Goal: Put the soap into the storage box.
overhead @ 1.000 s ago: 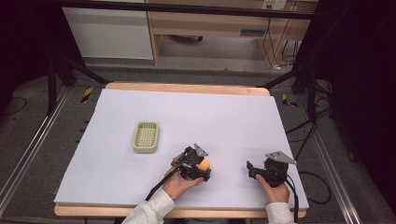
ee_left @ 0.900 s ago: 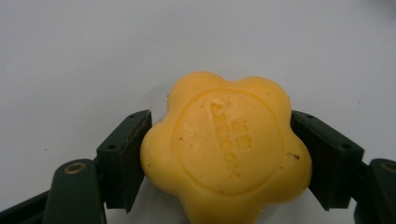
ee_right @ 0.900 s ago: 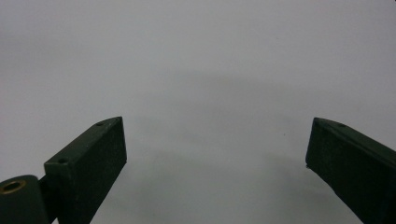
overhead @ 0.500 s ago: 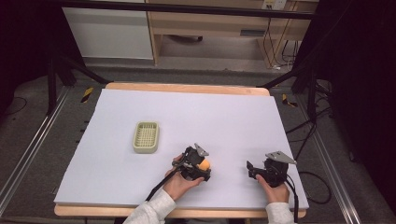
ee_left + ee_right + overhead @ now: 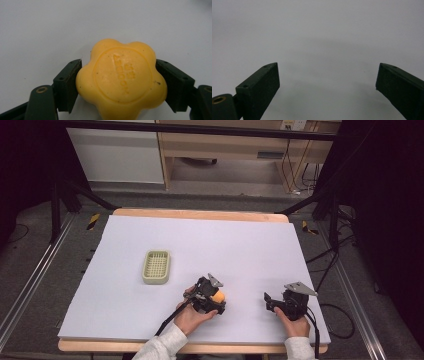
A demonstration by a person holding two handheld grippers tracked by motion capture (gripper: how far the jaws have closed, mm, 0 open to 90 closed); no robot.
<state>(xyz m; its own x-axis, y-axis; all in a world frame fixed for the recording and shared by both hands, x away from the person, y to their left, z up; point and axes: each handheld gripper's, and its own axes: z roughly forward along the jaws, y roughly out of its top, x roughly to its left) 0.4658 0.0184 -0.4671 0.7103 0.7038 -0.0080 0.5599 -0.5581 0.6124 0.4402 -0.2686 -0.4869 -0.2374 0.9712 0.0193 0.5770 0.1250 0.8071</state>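
A yellow flower-shaped soap (image 5: 121, 80) is pinched by the left gripper (image 5: 216, 301); the right gripper (image 5: 270, 302) is held spread above the table (image 5: 240, 245).

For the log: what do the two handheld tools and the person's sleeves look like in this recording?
Both tools are black. The left tool and the right tool each carry a grey three-cornered plate on top and trail a black cable. In the gripper views the jaws are flat black blocks with small screw holes and a brass-coloured pivot ring. The sleeves are light grey.

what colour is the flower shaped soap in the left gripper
Yellow-orange, with faint embossed lettering on its face. The soap shows best in the left gripper view.
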